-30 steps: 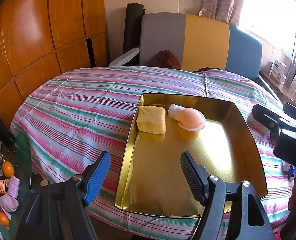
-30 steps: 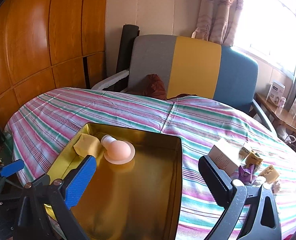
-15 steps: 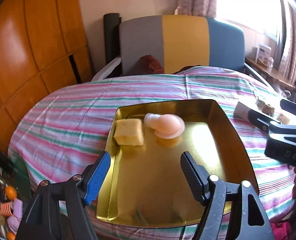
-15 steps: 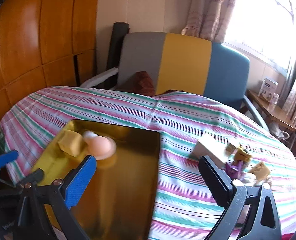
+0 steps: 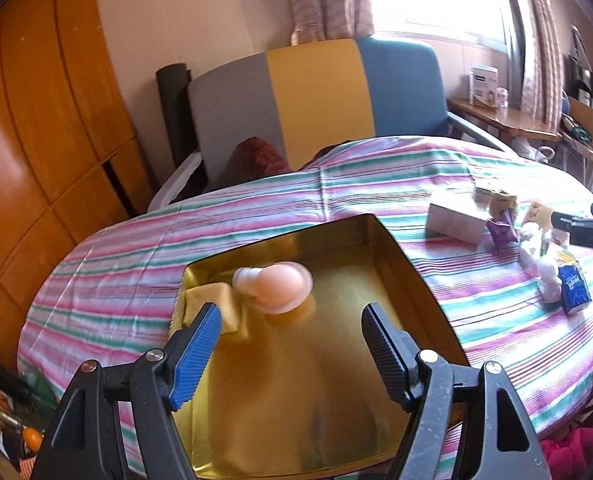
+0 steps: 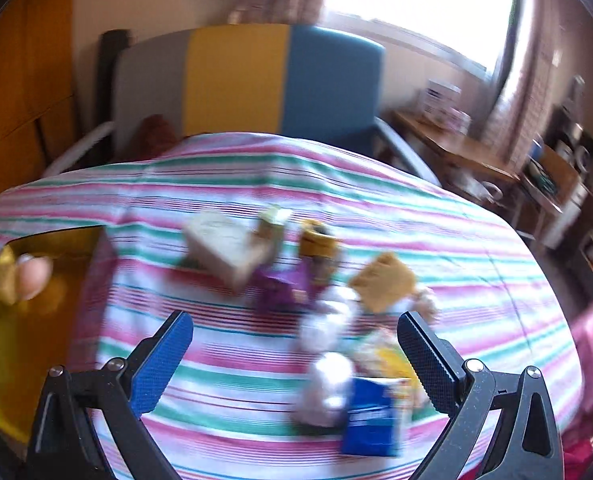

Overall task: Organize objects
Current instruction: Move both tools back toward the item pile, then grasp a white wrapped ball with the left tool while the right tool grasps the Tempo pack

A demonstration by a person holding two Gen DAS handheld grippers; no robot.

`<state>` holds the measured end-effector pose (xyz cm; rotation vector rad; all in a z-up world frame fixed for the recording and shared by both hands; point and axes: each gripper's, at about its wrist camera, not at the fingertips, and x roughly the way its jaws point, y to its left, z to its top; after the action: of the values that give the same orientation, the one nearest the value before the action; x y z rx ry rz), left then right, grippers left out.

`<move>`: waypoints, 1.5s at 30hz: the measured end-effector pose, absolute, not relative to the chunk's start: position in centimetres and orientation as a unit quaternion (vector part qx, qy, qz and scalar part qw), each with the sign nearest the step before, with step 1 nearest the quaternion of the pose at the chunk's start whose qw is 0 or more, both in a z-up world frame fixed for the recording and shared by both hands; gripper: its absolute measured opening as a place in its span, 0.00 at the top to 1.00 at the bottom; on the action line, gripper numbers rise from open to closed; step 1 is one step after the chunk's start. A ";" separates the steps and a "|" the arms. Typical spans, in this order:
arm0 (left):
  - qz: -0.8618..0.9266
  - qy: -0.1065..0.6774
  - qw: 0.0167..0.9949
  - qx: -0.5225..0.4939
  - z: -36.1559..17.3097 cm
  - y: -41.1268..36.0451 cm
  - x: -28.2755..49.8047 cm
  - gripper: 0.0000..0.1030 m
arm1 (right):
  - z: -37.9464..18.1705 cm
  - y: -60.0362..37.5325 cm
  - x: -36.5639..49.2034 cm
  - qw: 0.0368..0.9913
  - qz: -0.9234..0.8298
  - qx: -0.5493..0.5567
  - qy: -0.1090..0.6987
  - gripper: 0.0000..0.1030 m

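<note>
Nearest to the cameras: both grippers, each spread wide, each with nothing between the fingers.
Left gripper (image 5: 290, 344): it hangs over the near part of the gold tray (image 5: 424, 280), jaws far apart, touching nothing.
Right gripper (image 6: 296, 354): it is over the striped tablecloth (image 6: 224, 364), jaws far apart, pointing at the loose pile on the right; this view is blurred.
Step in hand: I judge that one more object is about to be fetched from the pile for the tray.
Next move: probably to lower the right gripper over one item and close on it alone; the items lie touching one another, so a clean grip needs care.
Closest item: a blue packet (image 6: 372, 416), just beside a white crumpled thing (image 6: 328, 392) that I cannot name.
Further in the pile: a yellow sponge (image 6: 382, 282), a purple wrapper (image 6: 280, 288), a white box (image 6: 226, 250) at the far left of the group.
Tray contents: a yellow sponge block (image 5: 216, 304) at the far left corner and a pale pink silicone piece (image 5: 276, 287) touching it on the right.
Tray look: shiny, shallow, much bare floor remaining.
Far background: a grey, yellow and blue chair (image 5: 316, 92).
</note>
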<state>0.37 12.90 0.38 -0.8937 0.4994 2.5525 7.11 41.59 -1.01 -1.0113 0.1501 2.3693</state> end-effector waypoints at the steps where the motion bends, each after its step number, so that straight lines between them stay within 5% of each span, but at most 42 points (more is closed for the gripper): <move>1: 0.909 0.182 0.198 -0.318 0.3 13.3 0.5 0.28 | -1.2 42.6 7.5 0.286 0.879 -0.377 0.062 0.00; 12: 0.890 0.207 0.244 -0.325 -0.2 17.4 1.1 0.28 | -2.5 51.0 11.5 0.334 0.852 -0.354 0.192 0.00; 25: 0.781 0.155 0.397 -0.457 -4.4 27.8 1.6 0.30 | -2.6 55.6 15.2 0.356 0.821 -0.307 0.324 0.00; 32: 0.729 0.139 0.461 -0.486 -7.0 34.2 2.8 0.43 | -2.6 56.3 15.7 0.350 0.818 -0.294 0.349 0.00; 42: 0.696 0.083 0.487 -0.521 -10.3 40.9 2.7 0.42 | -2.6 56.4 15.8 0.336 0.819 -0.291 0.363 0.00; 44: 0.687 0.081 0.481 -0.539 -11.7 42.0 2.2 0.45 | -2.6 56.5 15.9 0.336 0.819 -0.290 0.364 0.00; 45: 0.680 0.078 0.477 -0.551 -12.4 42.4 2.1 0.59 | -2.6 56.6 16.0 0.337 0.818 -0.289 0.365 0.00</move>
<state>2.06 42.39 -12.37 -1.3446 0.1895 1.6620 15.98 56.59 -2.57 -0.7539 0.9501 2.1330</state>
